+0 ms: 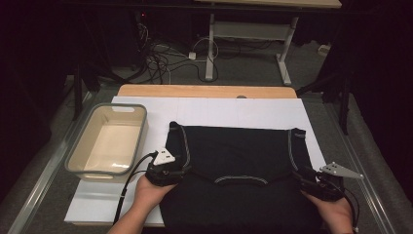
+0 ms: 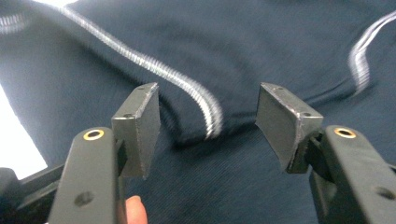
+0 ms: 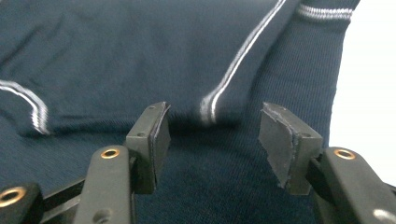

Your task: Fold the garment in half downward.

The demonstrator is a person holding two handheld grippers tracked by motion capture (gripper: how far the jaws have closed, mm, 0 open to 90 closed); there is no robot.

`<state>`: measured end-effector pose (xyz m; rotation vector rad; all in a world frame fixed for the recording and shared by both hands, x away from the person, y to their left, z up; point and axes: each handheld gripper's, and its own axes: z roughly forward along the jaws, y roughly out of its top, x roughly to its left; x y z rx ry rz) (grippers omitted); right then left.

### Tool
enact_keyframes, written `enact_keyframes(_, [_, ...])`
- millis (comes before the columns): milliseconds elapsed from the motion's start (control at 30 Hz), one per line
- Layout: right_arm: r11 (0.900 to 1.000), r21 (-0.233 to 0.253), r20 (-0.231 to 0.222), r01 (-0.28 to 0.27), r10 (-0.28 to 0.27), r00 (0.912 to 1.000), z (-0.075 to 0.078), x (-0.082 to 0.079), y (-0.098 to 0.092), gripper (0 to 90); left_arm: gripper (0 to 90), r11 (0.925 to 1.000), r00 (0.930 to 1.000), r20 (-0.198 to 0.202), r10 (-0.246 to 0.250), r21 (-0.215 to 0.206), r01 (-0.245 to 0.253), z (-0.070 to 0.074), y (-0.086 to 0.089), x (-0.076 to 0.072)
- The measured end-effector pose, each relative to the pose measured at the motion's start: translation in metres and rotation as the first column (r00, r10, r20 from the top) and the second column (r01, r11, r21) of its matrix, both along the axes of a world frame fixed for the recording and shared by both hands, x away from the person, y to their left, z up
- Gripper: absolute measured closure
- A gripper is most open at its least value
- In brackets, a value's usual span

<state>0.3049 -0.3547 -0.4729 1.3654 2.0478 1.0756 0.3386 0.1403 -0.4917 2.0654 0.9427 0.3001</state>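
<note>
One grey-rimmed tub (image 1: 108, 141) beside the dark shirt (image 1: 238, 151) holds nothing.

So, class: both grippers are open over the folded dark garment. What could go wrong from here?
1. The left gripper may pinch only the top layer of the garment, so the fold slips apart.
2. The right gripper sits near the garment's edge; uneven grips could skew the next fold.

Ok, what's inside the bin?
The bin looks empty: its pale floor shows bare. Its near wall hides the strip of floor just behind it.
</note>
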Motion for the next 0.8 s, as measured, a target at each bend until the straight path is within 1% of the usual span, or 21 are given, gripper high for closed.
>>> enact_keyframes(33, [1.0,-0.011,-0.007,-0.002,0.002,1.0,-0.001,0.001,0.001,43.9,38.6,1.0,1.0,-0.007,0.0,-0.004,0.0,0.0,0.001,0.001])
enact_keyframes(100, [0.999,-0.032,0.006,-0.008,0.008,0.9999,0.0,0.001,0.004,43.9,38.6,1.0,1.0,-0.005,0.003,-0.009,-0.003,0.0,0.001,0.001])
enact_keyframes(167, [0.999,-0.045,0.012,-0.014,0.015,0.9998,0.002,0.003,0.006,43.9,38.6,1.0,0.9998,-0.022,-0.002,-0.007,0.002,-0.001,0.0,0.002])
enact_keyframes(267, [1.0,-0.028,0.018,-0.013,0.014,0.9997,0.002,0.008,0.008,43.9,38.7,1.0,0.9997,-0.024,0.001,0.005,-0.001,-0.002,-0.001,0.002])
enact_keyframes(367, [1.0,-0.027,-0.03,-0.015,0.014,0.9995,-0.002,0.013,0.008,45.8,38.8,0.9996,0.9991,-0.04,-0.015,0.025,0.016,-0.002,-0.003,0.004])
enact_keyframes(500, [1.0,0.006,-0.063,-0.007,0.008,0.998,-0.003,0.015,0.005,50.9,40.2,0.9982,0.9991,-0.034,-0.025,0.053,0.027,-0.003,-0.006,0.003])
enact_keyframes(533, [1.0,0.002,-0.064,-0.006,0.006,0.998,-0.004,0.016,0.005,52.2,40.8,0.9971,0.9992,-0.031,-0.025,0.071,0.027,-0.003,-0.007,0.002])
enact_keyframes(567, [1.0,-0.011,-0.061,-0.002,0.002,0.9981,-0.004,0.015,0.006,53.4,41.4,0.9963,0.9993,-0.028,-0.024,0.082,0.026,-0.003,-0.008,0.002])
enact_keyframes(600, [1.0,-0.022,-0.054,-0.002,0.001,0.9985,-0.004,0.014,0.007,54.0,42.4,0.9959,0.9995,-0.024,-0.021,0.087,0.023,-0.003,-0.009,0.001])
enact_keyframes(700, [0.999,-0.049,-0.026,0.004,-0.005,0.9996,-0.004,0.011,0.01,57.0,46.2,0.9962,0.9996,-0.026,-0.014,0.086,0.016,-0.003,-0.008,0.001])
enact_keyframes(800, [0.998,-0.06,-0.027,-0.005,0.003,0.9996,-0.004,0.011,0.011,61.0,52.0,0.9968,0.9996,-0.027,-0.01,0.079,0.012,-0.003,-0.008,0.002])
